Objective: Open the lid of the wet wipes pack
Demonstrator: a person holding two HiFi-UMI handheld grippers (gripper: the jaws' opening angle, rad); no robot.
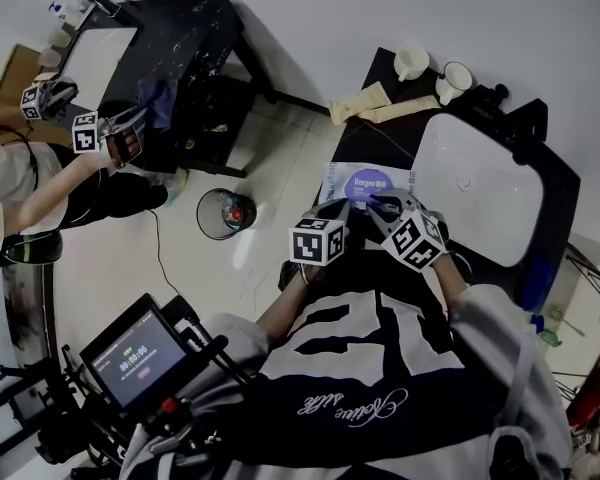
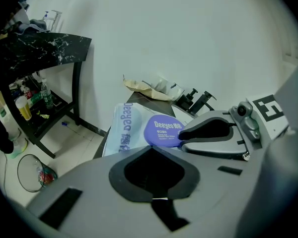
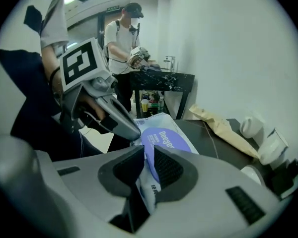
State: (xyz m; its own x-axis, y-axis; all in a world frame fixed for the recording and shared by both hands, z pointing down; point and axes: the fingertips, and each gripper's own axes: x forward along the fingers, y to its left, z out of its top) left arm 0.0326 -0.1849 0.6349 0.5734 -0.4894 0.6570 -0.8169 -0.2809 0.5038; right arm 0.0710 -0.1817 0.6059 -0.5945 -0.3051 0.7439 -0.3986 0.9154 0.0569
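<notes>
The wet wipes pack (image 1: 365, 184), pale blue with a round purple lid (image 2: 161, 129), lies on the near left part of a black table (image 1: 390, 68). My right gripper (image 3: 148, 155) is shut on the pack: the lid's near edge and the pale film run down between its pads. From the head view it (image 1: 386, 206) sits over the lid's right side. My left gripper (image 2: 153, 150) is shut with nothing seen between its pads. Its tip (image 3: 133, 133) rests at the pack's near left edge, hiding that edge, and in the head view it (image 1: 334, 211) is beside the right one.
A white basin (image 1: 475, 193) fills the table right of the pack. Two white mugs (image 1: 412, 61) and a brown paper bag (image 1: 365, 103) lie at the back. A wastebasket (image 1: 225, 213) stands on the floor at left. Another person works at a second black table (image 1: 180, 38).
</notes>
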